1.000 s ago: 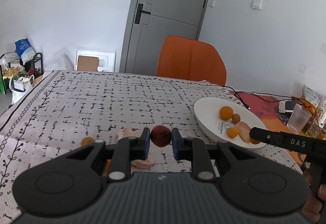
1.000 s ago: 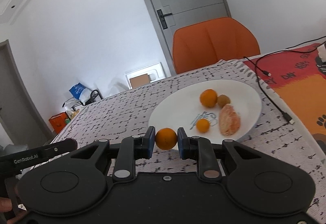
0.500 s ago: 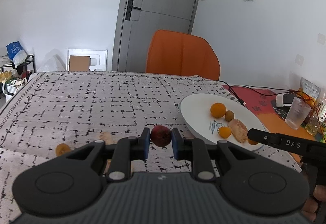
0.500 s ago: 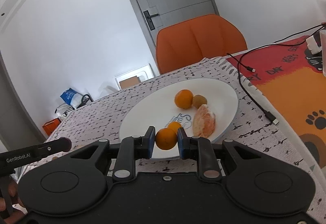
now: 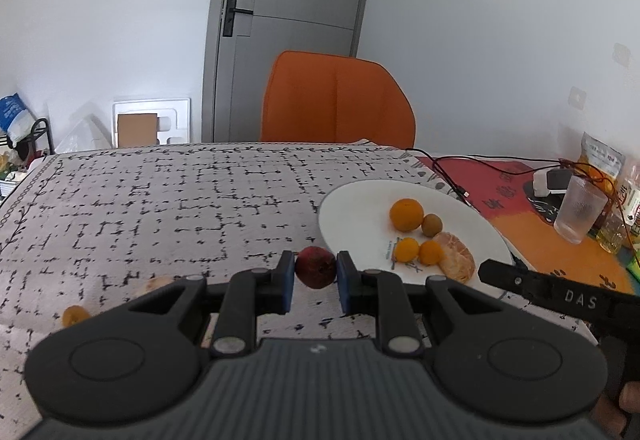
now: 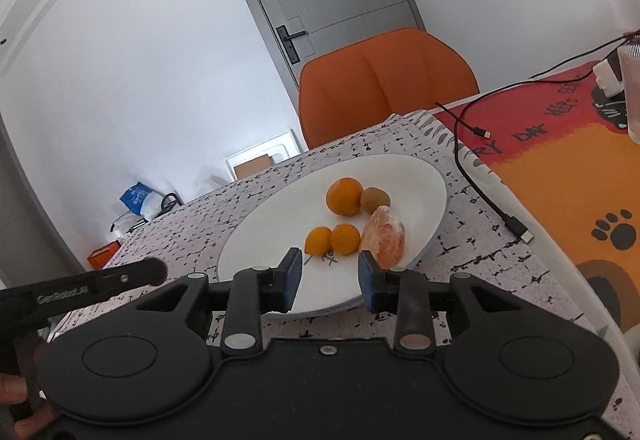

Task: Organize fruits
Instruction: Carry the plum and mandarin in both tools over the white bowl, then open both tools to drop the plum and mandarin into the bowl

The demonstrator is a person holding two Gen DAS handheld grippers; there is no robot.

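Gripping a dark red fruit (image 5: 315, 266), the left gripper (image 5: 315, 272) hangs above the patterned tablecloth (image 5: 160, 208), just off the white plate's (image 6: 420, 176) near-left rim. Right gripper (image 6: 329, 274) over the plate's near edge; jaws have just been opening, nothing between them. Two small oranges (image 6: 332, 239) lie on the plate just beyond its tips.

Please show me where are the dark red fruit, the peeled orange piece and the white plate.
dark red fruit (image 5: 316, 266): left wrist view, middle of its skin between the pads.
peeled orange piece (image 6: 387, 240): right wrist view, its pale upper side.
white plate (image 6: 264, 240): right wrist view, bare left part.
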